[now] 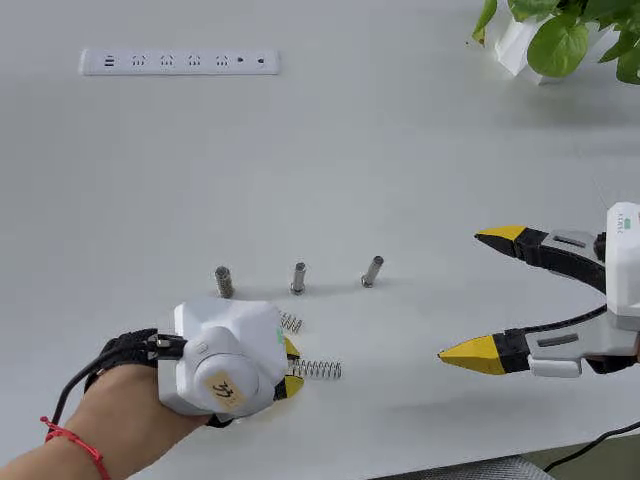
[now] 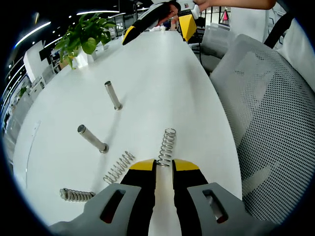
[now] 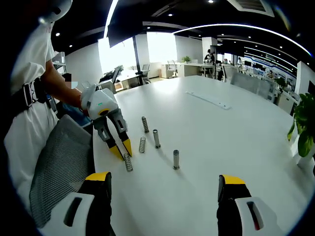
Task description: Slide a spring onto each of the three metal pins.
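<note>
Mostly pale, matt white tabletop point(image 1: 420, 150), running long and deep into an open-plan office of ceiling light strips and bright windows. At its far edge, a white power strip point(image 1: 180, 62); toward the far right, a leafy green plant point(image 1: 560, 35). Alongside the near edge, a grey mesh chair point(image 2: 266, 123). Upright in a row mid-table, three metal pins: left pin point(image 1: 224, 282) sleeved in a fitted spring point(image 2: 76, 195), middle pin point(image 1: 298, 278) and right pin point(image 1: 372, 271) uncovered. Just in front of them, flat on the surface, a first spring point(image 2: 119, 167) and, nearer the edge, a second spring point(image 2: 167, 146). Left gripper point(image 1: 291, 366) low over the table, jaws drawn nearly together about the second spring's near end; clamped or merely bracketing, cannot tell. Right gripper point(image 1: 480, 293) well off to the right, above the surface, jaws spread wide apart.
</note>
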Demonstrator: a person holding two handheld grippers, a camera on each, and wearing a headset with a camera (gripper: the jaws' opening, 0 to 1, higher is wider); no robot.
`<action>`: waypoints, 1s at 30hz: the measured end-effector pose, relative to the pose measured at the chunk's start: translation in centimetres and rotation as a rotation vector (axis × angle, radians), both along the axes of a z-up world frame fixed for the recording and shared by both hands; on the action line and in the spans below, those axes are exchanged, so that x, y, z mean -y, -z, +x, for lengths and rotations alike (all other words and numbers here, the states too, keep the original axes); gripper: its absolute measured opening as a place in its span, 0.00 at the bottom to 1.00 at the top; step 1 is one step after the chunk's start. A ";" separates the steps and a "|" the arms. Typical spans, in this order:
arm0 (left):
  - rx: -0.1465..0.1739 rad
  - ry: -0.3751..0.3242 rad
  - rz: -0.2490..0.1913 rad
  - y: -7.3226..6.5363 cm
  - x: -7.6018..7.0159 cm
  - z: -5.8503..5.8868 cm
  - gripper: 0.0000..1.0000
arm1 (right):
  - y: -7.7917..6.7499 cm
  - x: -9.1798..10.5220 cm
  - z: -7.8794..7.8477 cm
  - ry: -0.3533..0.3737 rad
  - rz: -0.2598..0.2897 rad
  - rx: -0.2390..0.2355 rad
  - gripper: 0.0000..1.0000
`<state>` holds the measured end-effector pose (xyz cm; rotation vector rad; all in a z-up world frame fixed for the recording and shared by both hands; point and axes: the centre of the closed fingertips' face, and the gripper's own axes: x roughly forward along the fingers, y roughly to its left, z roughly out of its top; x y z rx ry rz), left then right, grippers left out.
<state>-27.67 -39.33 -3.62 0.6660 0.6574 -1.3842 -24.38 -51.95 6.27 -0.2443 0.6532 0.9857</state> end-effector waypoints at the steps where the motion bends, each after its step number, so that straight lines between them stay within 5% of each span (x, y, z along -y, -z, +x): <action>1: 0.000 0.001 -0.003 -0.1 0.1 0.0 0.08 | 0.0 0.0 0.0 0.000 -0.001 0.000 0.89; 30: -0.005 0.000 0.020 -0.2 -0.2 -0.1 0.07 | 0.3 0.4 -0.6 0.005 0.002 -0.008 0.90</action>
